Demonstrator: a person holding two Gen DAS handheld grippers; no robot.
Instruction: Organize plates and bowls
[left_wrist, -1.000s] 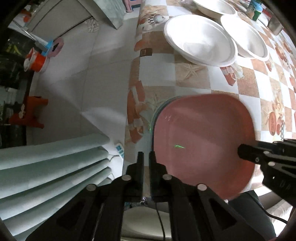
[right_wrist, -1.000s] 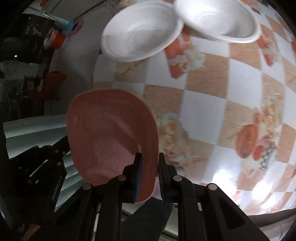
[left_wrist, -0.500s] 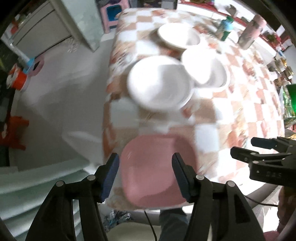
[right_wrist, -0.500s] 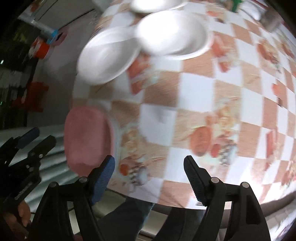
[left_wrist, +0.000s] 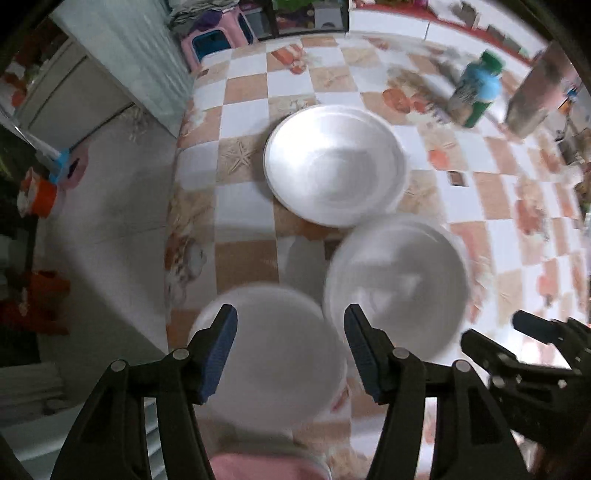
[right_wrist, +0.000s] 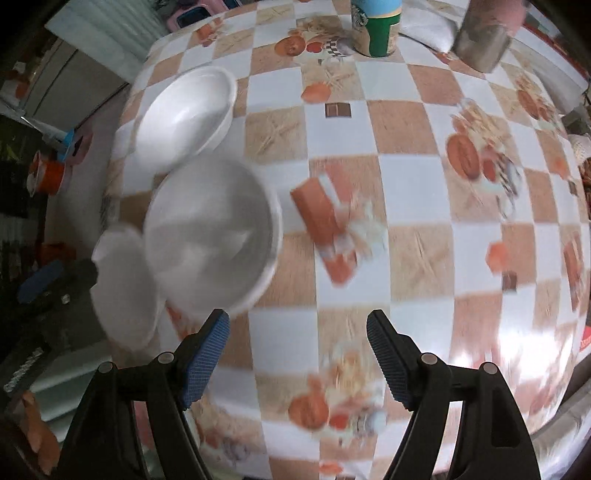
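Three white foam bowls sit on the checkered table. In the left wrist view the far bowl (left_wrist: 334, 164) is sharp, a second bowl (left_wrist: 397, 291) lies nearer on the right, and a third (left_wrist: 273, 354) lies nearest, blurred. My left gripper (left_wrist: 290, 350) is open and empty above the nearest bowl. The pink plate (left_wrist: 266, 467) shows at the bottom edge. In the right wrist view the same bowls appear: far (right_wrist: 186, 114), middle (right_wrist: 212, 232), nearest (right_wrist: 123, 291). My right gripper (right_wrist: 297, 356) is open and empty, just right of the middle bowl.
A green and blue can (right_wrist: 376, 26) and a metal cup (right_wrist: 484, 37) stand at the table's far side. The table's left edge (left_wrist: 173, 221) drops to the tiled floor. The right gripper's body shows in the left wrist view (left_wrist: 535, 365).
Both grippers opened and let go of the pink plate, which now lies at the table's near edge. Both moved forward over the white bowls.
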